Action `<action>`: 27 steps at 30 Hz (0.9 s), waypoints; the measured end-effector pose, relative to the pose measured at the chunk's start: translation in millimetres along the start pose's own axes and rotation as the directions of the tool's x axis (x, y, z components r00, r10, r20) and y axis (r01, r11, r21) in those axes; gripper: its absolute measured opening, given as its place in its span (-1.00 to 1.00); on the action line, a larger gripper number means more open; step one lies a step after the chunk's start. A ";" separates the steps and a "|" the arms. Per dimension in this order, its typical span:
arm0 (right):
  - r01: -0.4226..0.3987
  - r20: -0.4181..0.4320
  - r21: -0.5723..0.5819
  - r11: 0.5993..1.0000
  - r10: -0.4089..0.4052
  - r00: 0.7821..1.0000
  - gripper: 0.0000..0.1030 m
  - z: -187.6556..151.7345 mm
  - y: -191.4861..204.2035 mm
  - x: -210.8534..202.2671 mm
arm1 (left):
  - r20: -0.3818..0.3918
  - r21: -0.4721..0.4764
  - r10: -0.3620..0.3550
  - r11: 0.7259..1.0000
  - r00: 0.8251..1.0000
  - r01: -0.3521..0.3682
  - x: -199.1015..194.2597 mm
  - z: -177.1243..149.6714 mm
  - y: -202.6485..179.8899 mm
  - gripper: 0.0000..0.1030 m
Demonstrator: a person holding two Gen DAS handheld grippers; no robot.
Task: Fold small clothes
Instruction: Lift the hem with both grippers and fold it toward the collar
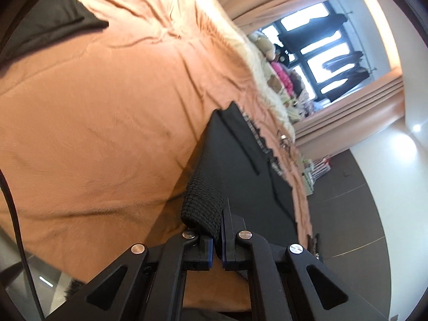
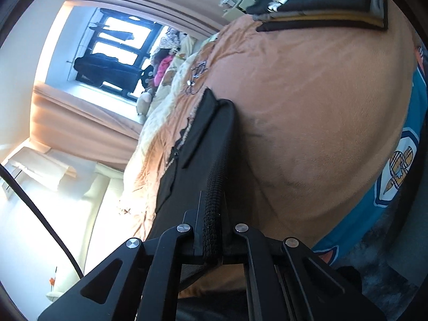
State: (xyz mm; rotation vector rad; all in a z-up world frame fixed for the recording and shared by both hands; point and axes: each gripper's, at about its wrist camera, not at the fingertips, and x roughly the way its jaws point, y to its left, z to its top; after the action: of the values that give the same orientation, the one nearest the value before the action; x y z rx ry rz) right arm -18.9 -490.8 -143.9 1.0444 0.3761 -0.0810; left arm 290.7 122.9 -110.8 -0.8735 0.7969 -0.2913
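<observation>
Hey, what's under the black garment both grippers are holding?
Orange bedspread lies beneath the black garment gripped by the left gripper and right gripper. Anything directly beneath its folds is hidden.

Orange-sheeted bed [image 2: 321, 107]; black garment [image 2: 321, 2], teal garment [image 2: 409, 123].

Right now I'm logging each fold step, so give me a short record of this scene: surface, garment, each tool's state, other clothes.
surface: orange bedspread
garment: black garment with a ribbed band, stretched between both tools
left tool: shut on the ribbed band
right tool: shut on the ribbed band
other clothes: folded black piece with a gold stripe at the far edge; teal printed piece beside the right tool
background: window with curtains
</observation>
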 end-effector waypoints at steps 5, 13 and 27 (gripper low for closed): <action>-0.060 0.012 -0.027 0.998 0.061 0.998 -0.97 -3.8 9.5 -25.3 | 0.049 -0.003 -0.058 0.998 0.997 0.059 -39.2 -4.8 -10.4 -0.94; -0.131 0.013 -0.041 0.991 0.132 0.991 -0.97 -0.2 9.1 -57.3 | 0.126 0.029 -0.141 0.990 0.982 0.138 -108.0 -21.9 -35.7 -0.94; -0.206 0.040 -0.123 0.971 0.212 0.976 -0.97 19.1 12.9 -78.0 | 0.193 0.101 -0.226 0.972 0.955 0.210 -203.2 -51.9 -75.2 -0.94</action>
State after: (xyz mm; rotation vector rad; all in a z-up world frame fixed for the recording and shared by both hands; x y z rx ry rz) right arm -83.5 -509.3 -98.1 0.9568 0.2185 0.1018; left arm 120.6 154.3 29.5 -0.9010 0.4958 -0.4189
